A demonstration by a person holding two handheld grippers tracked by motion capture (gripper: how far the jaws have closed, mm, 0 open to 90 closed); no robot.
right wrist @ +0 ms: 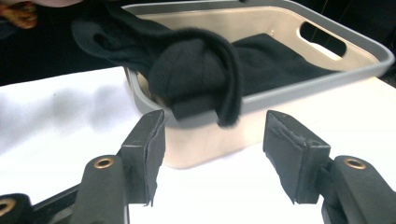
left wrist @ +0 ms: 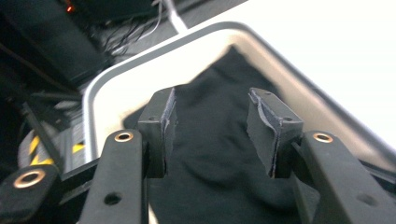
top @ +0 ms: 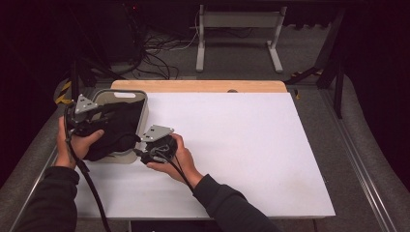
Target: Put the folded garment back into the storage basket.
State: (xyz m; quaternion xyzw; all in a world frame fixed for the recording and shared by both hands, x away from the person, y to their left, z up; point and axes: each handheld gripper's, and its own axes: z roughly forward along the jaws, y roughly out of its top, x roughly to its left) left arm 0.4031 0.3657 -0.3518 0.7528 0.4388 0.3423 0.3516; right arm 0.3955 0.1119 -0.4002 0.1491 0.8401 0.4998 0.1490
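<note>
Black garment (right wrist: 196, 70) draped over grey bin (right wrist: 327, 77) rim, left gripper (left wrist: 212, 135) jaws spread above fabric, right gripper (right wrist: 215, 154) jaws spread, empty, no legible writing.

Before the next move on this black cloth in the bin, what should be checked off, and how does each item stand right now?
1. Left tool open above the black cloth: ok, jaws apart with cloth between and below them.
2. Right tool open: ok, nothing between its jaws.
3. Right tool lined up with the bunched cloth hanging over the bin rim: ok, the bunch sits just ahead of it.
4. Cloth fully inside the bin: not ok, part drapes over the rim.
5. Bin resting flat on the white table: ok.
6. Left tool touching the cloth: cannot tell.
</note>
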